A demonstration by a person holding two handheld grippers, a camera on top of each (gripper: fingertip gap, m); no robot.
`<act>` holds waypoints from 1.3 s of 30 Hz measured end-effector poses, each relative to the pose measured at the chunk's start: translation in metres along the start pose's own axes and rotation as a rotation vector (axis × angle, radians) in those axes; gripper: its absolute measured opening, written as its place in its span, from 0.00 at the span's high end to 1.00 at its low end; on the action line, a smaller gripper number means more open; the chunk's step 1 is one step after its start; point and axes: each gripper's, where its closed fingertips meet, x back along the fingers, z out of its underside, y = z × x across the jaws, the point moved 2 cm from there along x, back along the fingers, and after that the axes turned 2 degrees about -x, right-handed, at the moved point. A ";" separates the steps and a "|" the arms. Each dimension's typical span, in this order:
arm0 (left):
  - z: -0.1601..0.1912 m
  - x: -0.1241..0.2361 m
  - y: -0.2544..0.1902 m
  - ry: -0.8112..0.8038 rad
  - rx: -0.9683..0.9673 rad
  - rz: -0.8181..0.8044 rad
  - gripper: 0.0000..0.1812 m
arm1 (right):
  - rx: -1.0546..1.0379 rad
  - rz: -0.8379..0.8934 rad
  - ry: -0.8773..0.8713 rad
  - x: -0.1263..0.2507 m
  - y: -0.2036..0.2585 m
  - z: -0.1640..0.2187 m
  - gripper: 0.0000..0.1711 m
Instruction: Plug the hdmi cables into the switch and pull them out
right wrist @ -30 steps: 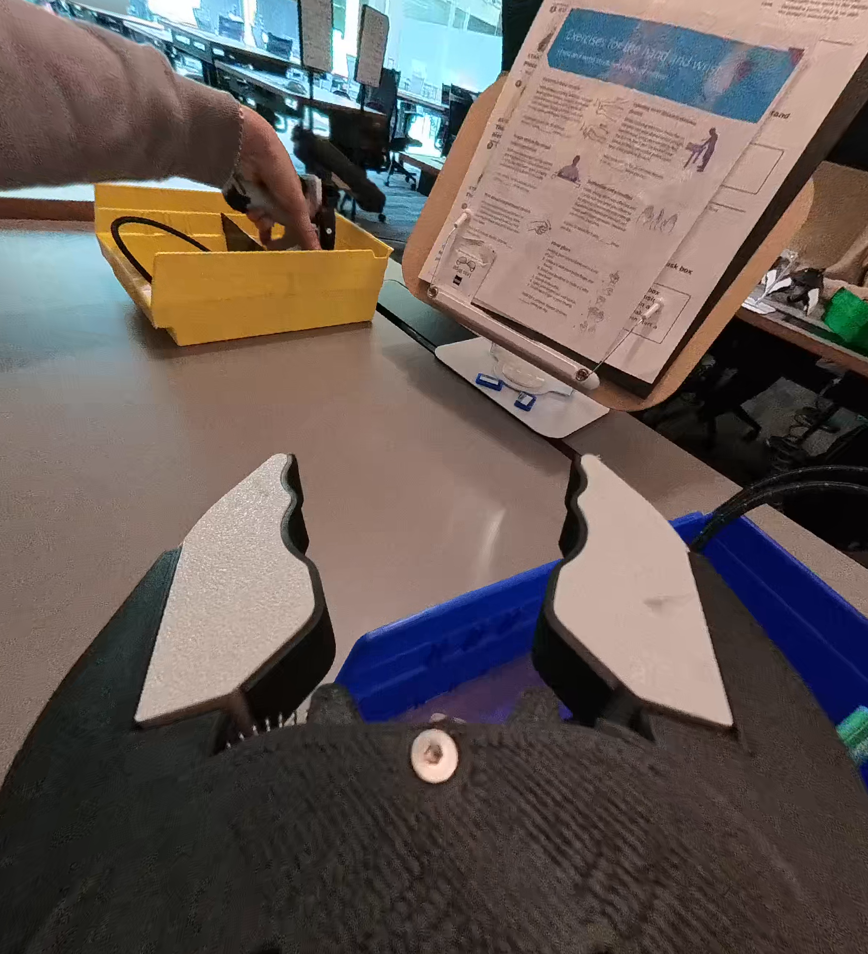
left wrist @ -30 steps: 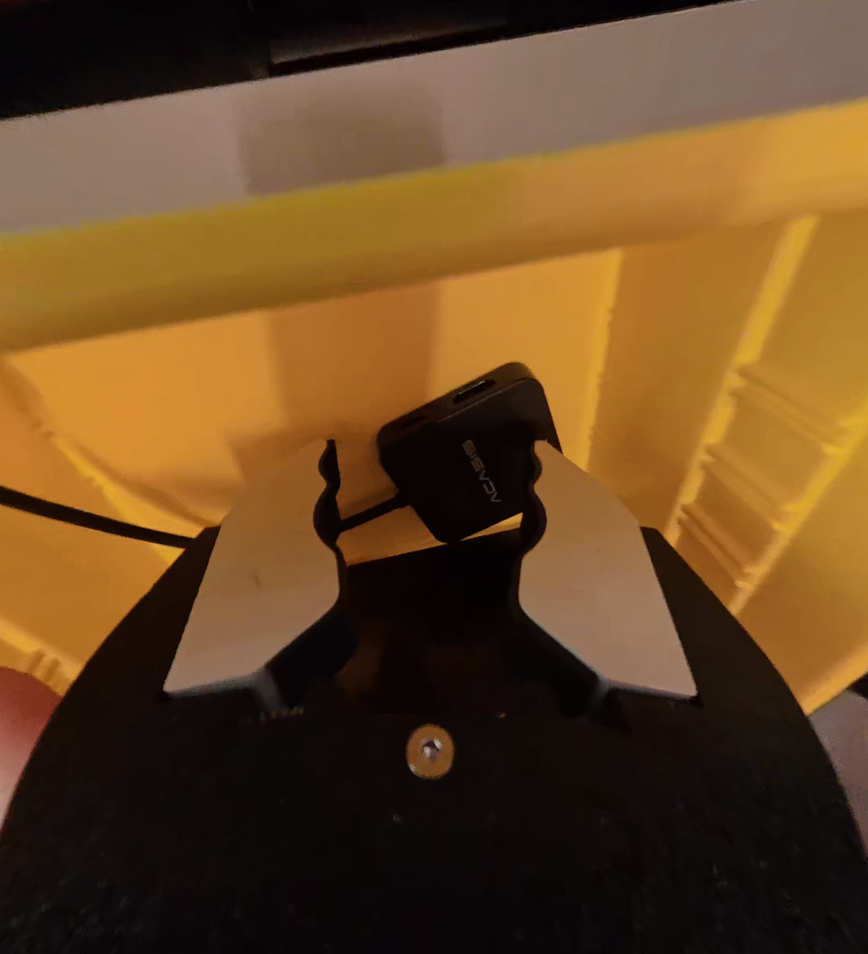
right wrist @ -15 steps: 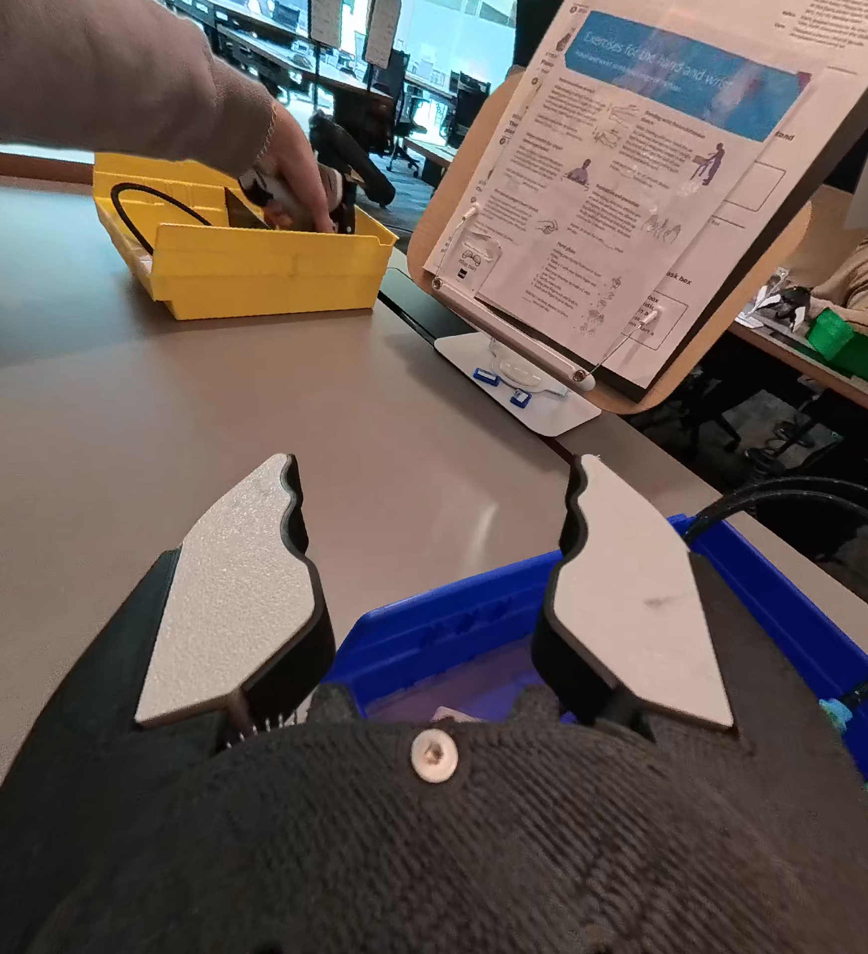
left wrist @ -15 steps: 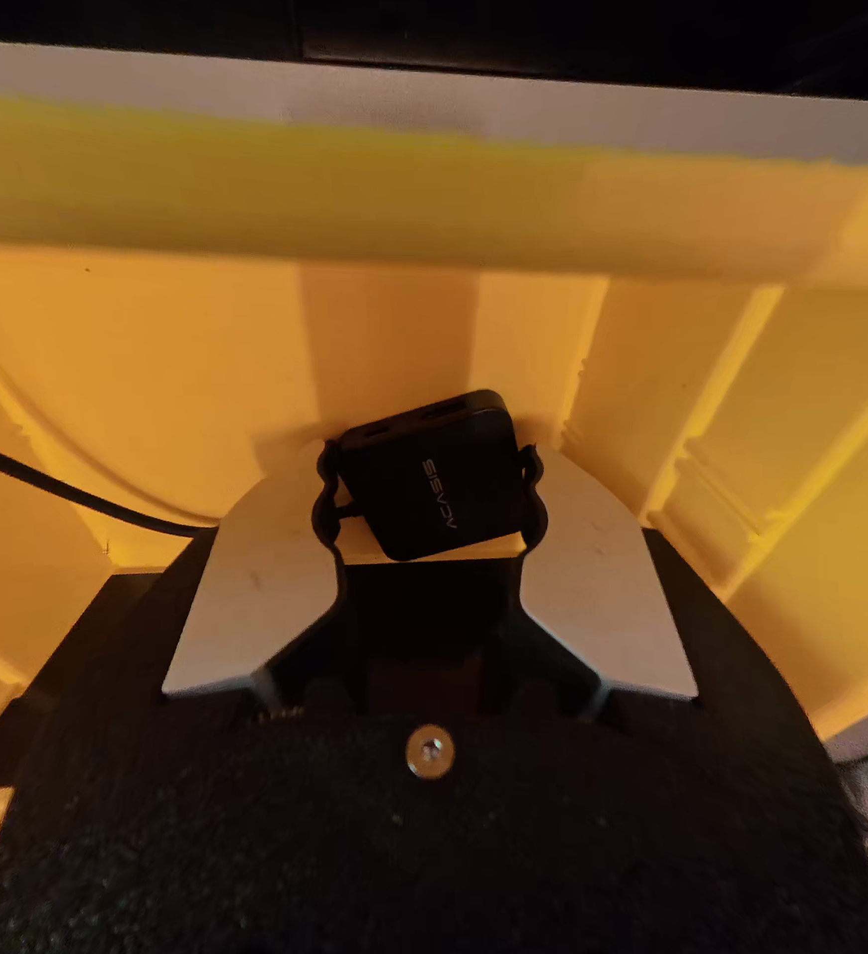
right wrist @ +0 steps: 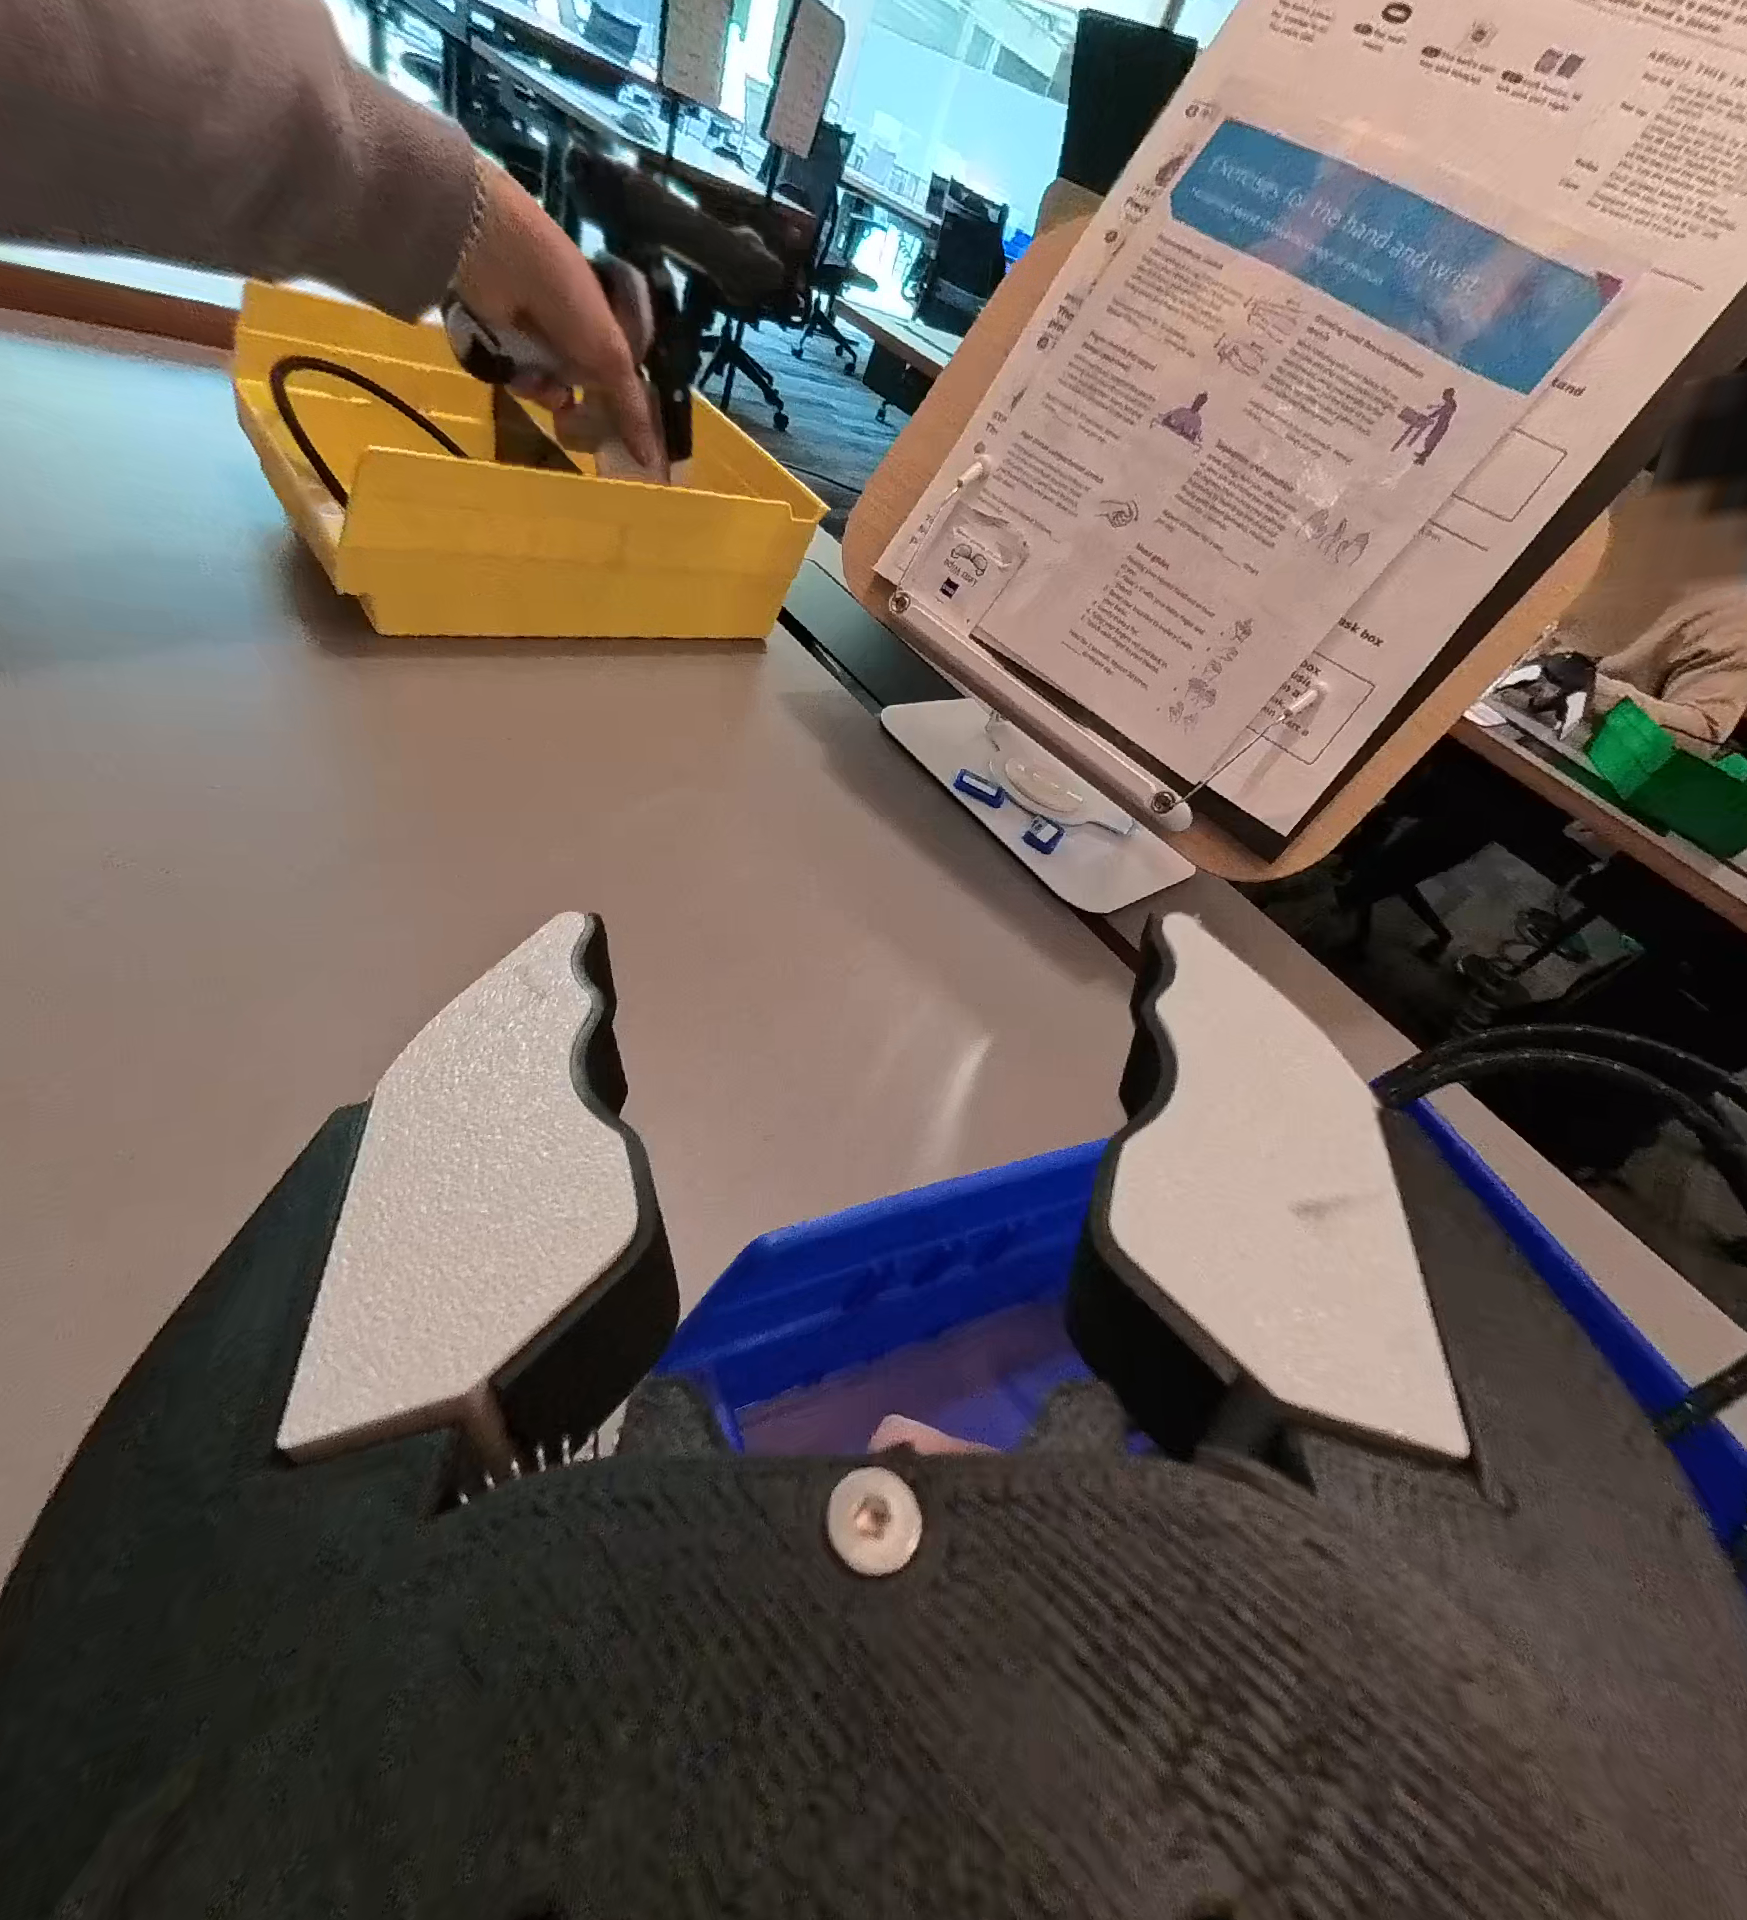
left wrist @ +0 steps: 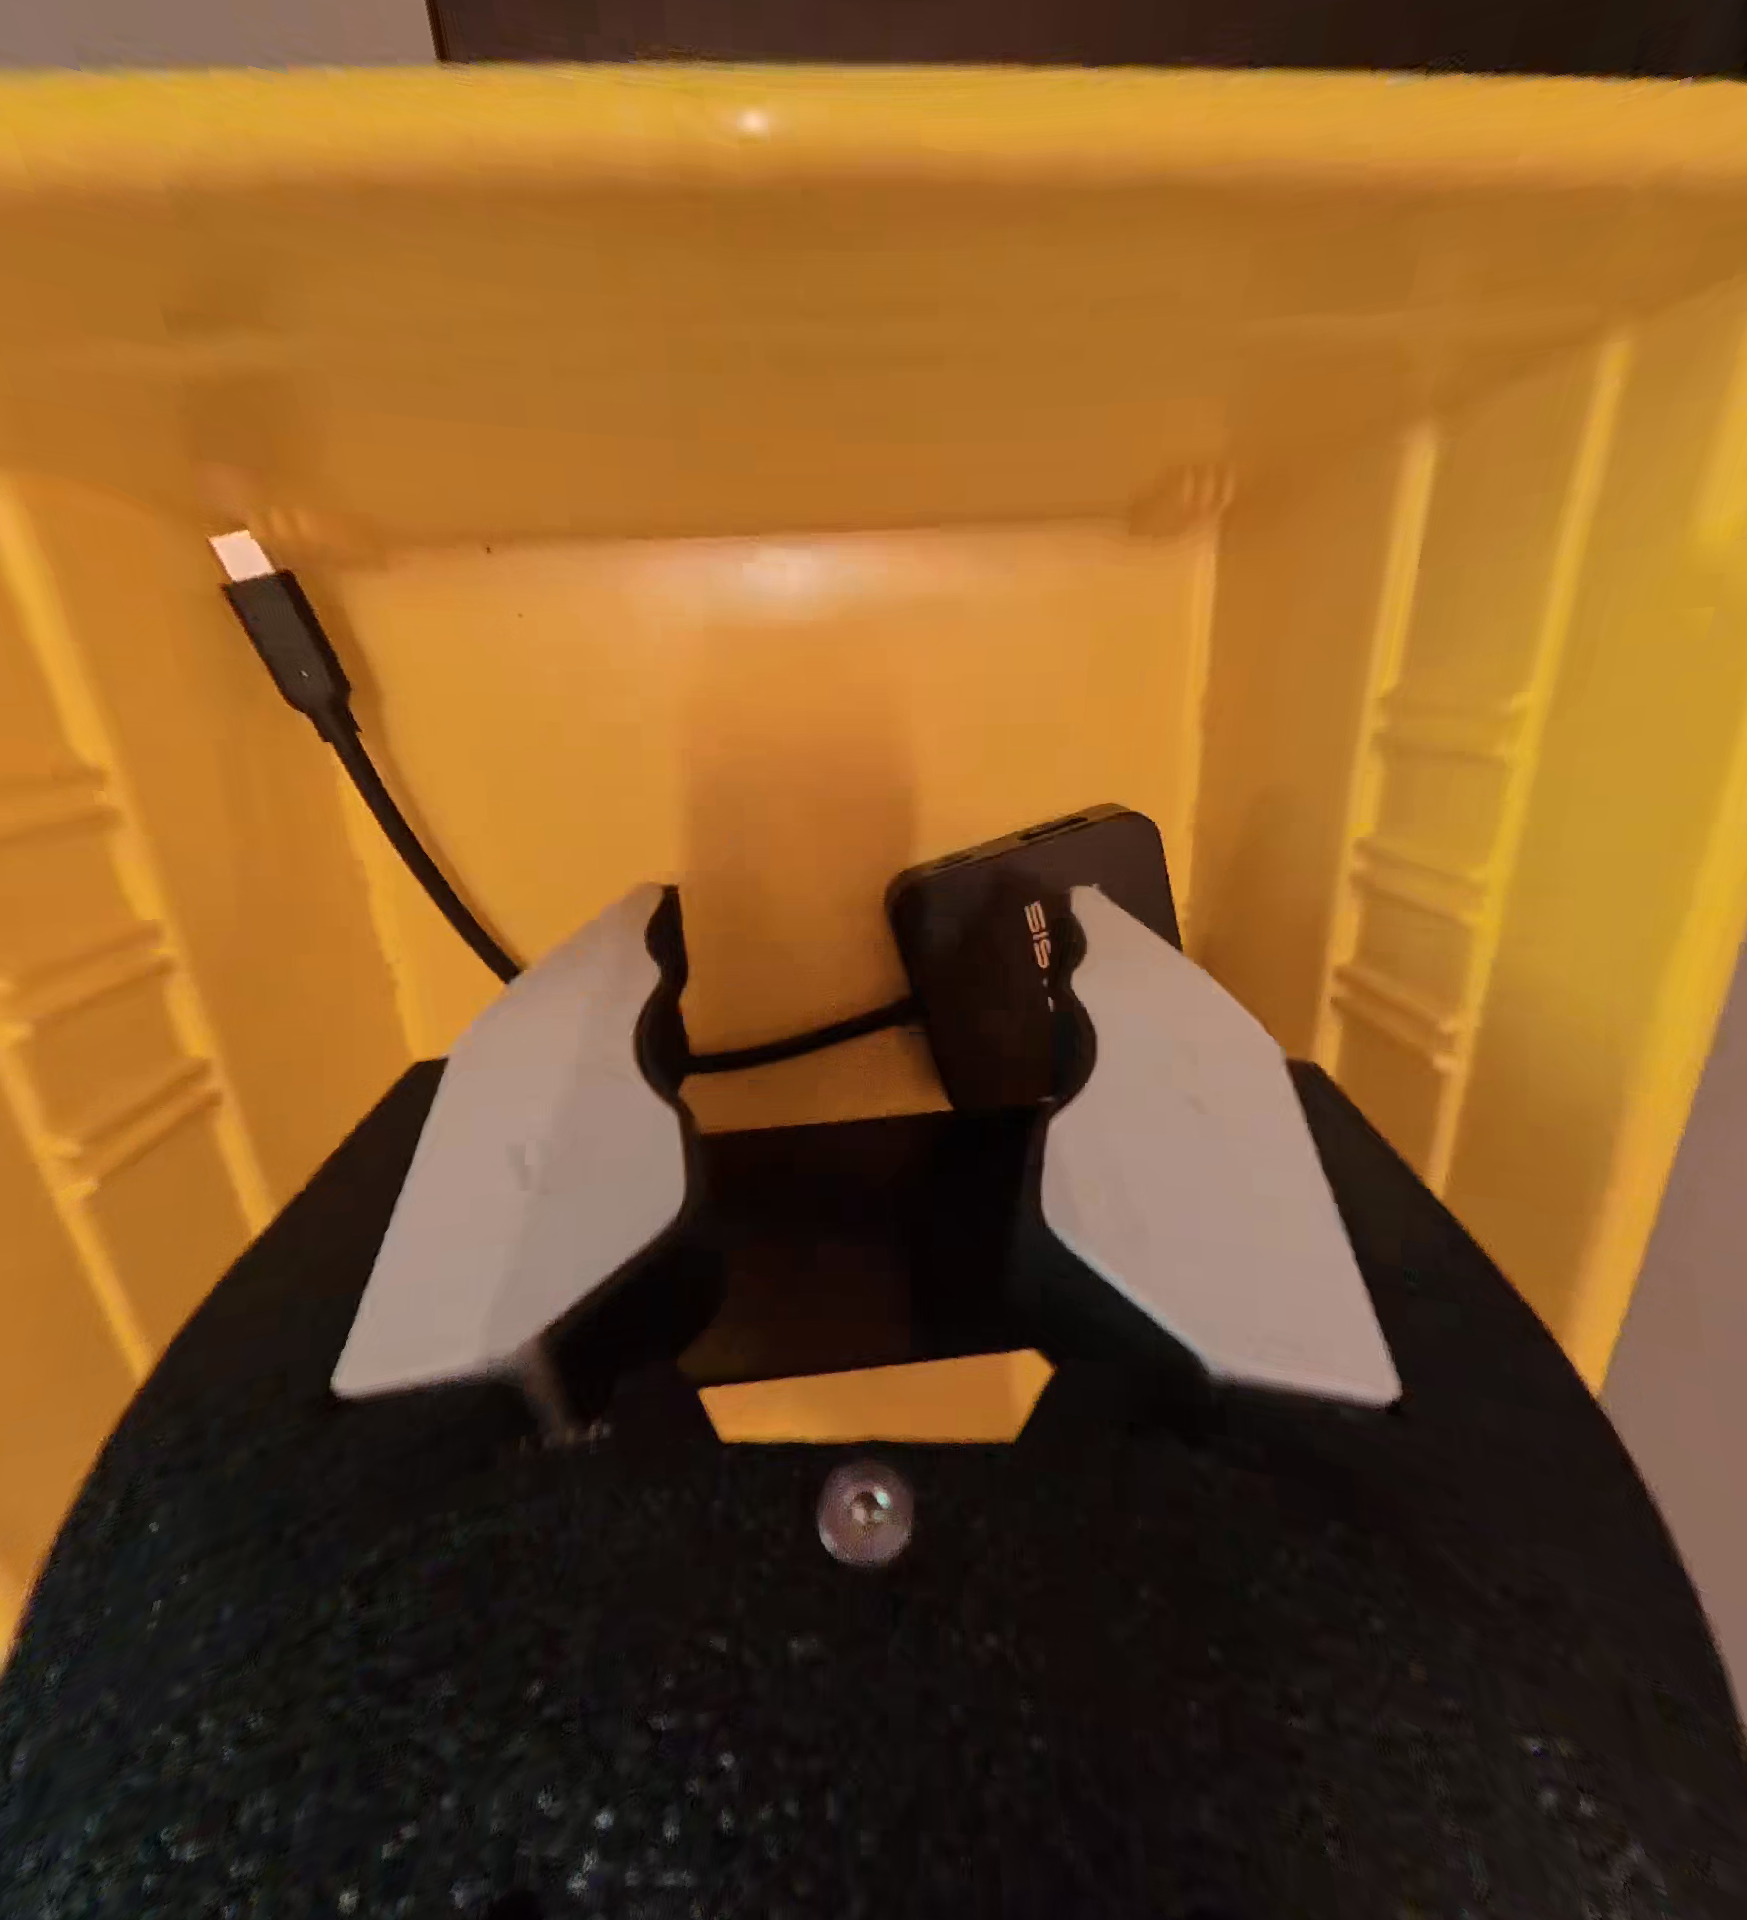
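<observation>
My left gripper is open inside the yellow bin, low over its floor. The black switch lies against the inside of the right fingertip, partly hidden behind it, ports facing the far wall. Its thin black cable crosses the gap between the jaws and ends in a plug leaning on the back left wall. My right gripper is open and empty, hovering over the near end of the blue bin. Black HDMI cables arch over that bin's right side.
In the right wrist view, the yellow bin stands far left on the grey table, with a person's hand holding the left gripper in it. A tilted document stand stands at the table's right edge.
The switch was between the left gripper's fingers; now it lies off to the right, by the right fingertip. The left view swung to face the bin's end wall. The right gripper stayed open.
</observation>
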 end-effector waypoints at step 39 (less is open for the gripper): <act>-0.008 -0.026 0.004 0.094 0.213 -0.025 0.60 | -0.005 -0.006 0.041 0.004 -0.006 0.019 0.44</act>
